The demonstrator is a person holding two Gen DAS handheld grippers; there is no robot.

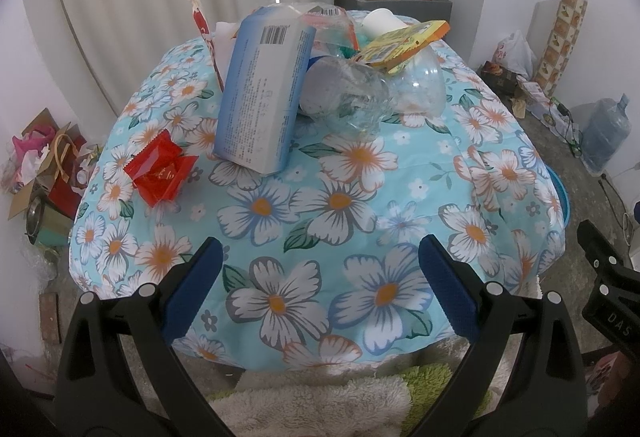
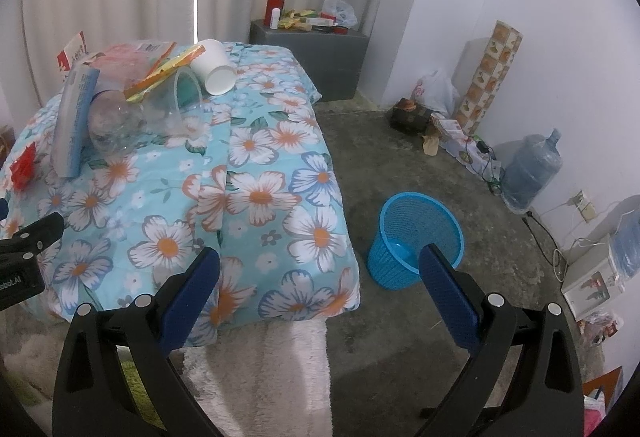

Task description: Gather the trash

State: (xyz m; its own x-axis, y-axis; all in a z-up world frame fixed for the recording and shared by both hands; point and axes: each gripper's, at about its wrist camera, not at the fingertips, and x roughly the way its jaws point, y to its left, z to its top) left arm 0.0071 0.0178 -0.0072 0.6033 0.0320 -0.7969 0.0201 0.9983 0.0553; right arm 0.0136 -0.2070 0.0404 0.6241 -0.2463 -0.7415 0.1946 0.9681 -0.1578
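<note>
A pile of trash lies at the far side of a table with a floral cloth (image 1: pixel 340 205): a blue-white box (image 1: pixel 260 93), a clear plastic bottle (image 1: pixel 352 97), a clear cup (image 2: pixel 176 109), a white paper cup (image 2: pixel 214 67), a yellow wrapper (image 1: pixel 404 43) and a red wrapper (image 1: pixel 160 171). A blue mesh waste basket (image 2: pixel 418 237) stands on the floor right of the table. My left gripper (image 1: pixel 320 265) is open and empty over the table's near edge. My right gripper (image 2: pixel 320 273) is open and empty between the table corner and the basket.
A grey cabinet (image 2: pixel 320 53) with bottles and packets stands at the back. A water jug (image 2: pixel 532 169), bags and cables lie along the right wall. A heap of paper and bags (image 1: pixel 44 169) lies on the floor at the left. A pale rug (image 2: pixel 260 377) lies below.
</note>
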